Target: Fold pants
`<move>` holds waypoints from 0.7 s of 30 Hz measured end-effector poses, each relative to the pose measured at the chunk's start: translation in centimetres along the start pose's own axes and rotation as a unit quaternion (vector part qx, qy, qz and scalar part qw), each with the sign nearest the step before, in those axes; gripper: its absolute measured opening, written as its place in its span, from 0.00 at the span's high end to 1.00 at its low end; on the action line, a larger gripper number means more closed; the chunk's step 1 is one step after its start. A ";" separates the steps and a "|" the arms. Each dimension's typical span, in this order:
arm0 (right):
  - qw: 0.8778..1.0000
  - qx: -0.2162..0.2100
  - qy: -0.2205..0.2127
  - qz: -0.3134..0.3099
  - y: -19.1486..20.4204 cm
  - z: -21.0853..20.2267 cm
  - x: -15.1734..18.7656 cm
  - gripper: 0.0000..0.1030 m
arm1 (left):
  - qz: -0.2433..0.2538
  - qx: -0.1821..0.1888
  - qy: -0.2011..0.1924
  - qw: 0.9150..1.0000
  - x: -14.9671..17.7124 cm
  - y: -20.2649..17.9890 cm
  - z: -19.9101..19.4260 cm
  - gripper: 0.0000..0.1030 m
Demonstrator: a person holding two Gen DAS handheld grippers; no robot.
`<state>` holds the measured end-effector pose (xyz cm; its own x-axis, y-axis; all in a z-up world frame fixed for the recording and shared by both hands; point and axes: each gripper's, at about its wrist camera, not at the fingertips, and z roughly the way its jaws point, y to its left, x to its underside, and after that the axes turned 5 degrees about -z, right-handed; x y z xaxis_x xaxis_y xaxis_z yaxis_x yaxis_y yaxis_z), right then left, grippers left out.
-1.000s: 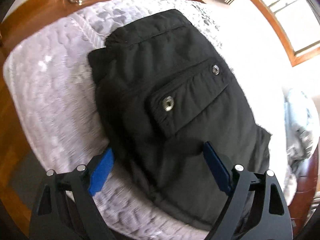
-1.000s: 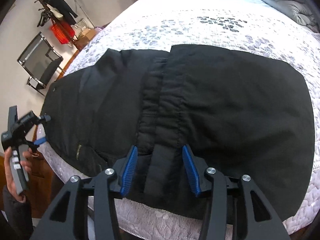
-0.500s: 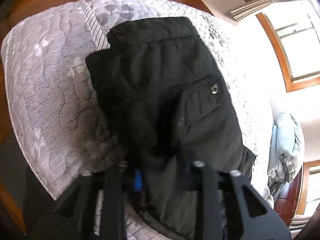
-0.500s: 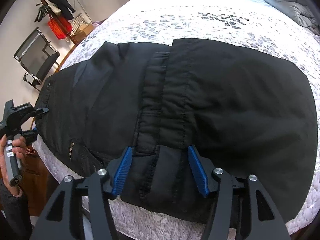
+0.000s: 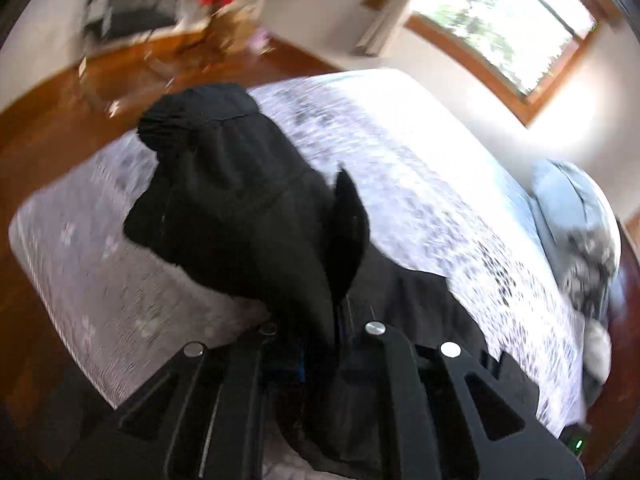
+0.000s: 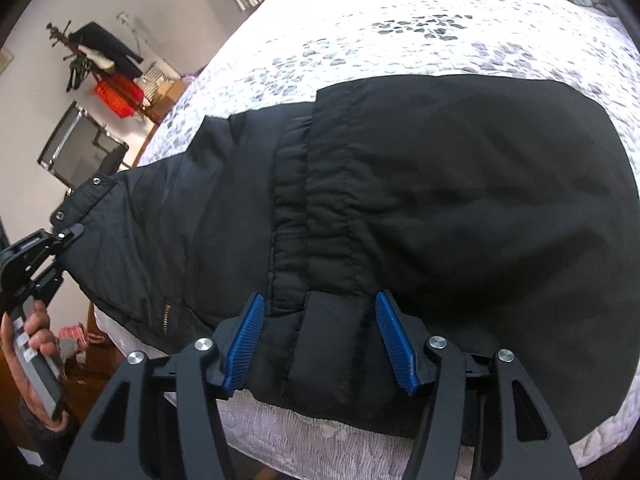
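Black pants (image 6: 440, 200) lie spread on a white quilted bed (image 6: 400, 36). My right gripper (image 6: 320, 336) is open, its blue pads on either side of the gathered waistband at the bed's near edge, resting on the fabric. My left gripper (image 5: 320, 344) is shut on the pants (image 5: 240, 220) and lifts one end off the bed, so the cloth hangs bunched in front of the camera. The left gripper also shows at the left of the right wrist view (image 6: 68, 232), pinching the lifted end.
A wooden floor (image 5: 48, 128) borders the bed. A black chair (image 6: 80, 152), a coat rack (image 6: 92, 52) and a red bag stand by the wall. A pale duvet (image 5: 572, 216) lies at the bed's far end, below a window (image 5: 500, 20).
My left gripper has shut on the end of the pants and raised it off the bed. My right gripper has slid a little further onto the waistband and stays open.
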<state>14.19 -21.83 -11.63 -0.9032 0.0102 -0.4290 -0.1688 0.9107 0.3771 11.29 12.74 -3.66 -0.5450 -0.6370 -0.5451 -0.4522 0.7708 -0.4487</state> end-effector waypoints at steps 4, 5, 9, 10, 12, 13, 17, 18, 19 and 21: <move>1.000 0.011 -0.015 0.007 -0.8 -1.3 0.3 0.43 | 0.103 0.024 -0.024 0.994 2.3 -5.5 -1.4 0.91; 1.000 0.011 -0.018 0.013 -1.1 -1.6 0.4 0.43 | 0.123 0.031 -0.024 0.992 2.9 -6.6 -1.6 0.91; 0.999 0.012 -0.035 0.037 -3.0 -3.0 0.7 0.43 | 0.210 0.062 -0.007 0.976 6.1 -10.6 -2.2 0.90; 0.998 0.013 -0.038 0.040 -3.3 -3.1 0.7 0.43 | 0.236 0.065 -0.002 0.970 7.3 -11.6 -2.0 0.90; 0.998 0.013 -0.044 0.045 -3.8 -3.5 0.7 0.43 | 0.271 0.065 0.008 0.960 9.2 -12.8 -1.5 0.89; 0.998 0.012 -0.047 0.047 -4.1 -3.7 0.7 0.43 | 0.290 0.065 0.015 0.955 10.1 -13.2 -1.1 0.89; 0.997 0.004 -0.048 0.054 -4.7 -3.4 0.8 0.43 | 0.366 0.066 0.055 0.927 13.3 -13.7 0.5 0.82; 0.997 0.005 -0.048 0.053 -4.7 -3.2 0.8 0.43 | 0.382 0.070 0.069 0.919 14.2 -13.6 0.7 0.79; 0.998 0.007 -0.047 0.051 -4.7 -3.1 0.7 0.43 | 0.397 0.080 0.089 0.910 15.2 -13.7 1.2 0.77; 0.998 0.011 -0.047 0.046 -4.6 -2.8 0.8 0.42 | 0.406 0.095 0.119 0.901 16.2 -13.6 2.1 0.70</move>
<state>13.16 -27.18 -11.36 -0.8736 0.1326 -0.4683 -0.0760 0.9132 0.4004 10.08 -8.06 -7.93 -0.7882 0.1722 -0.5909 0.2805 0.9551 -0.0957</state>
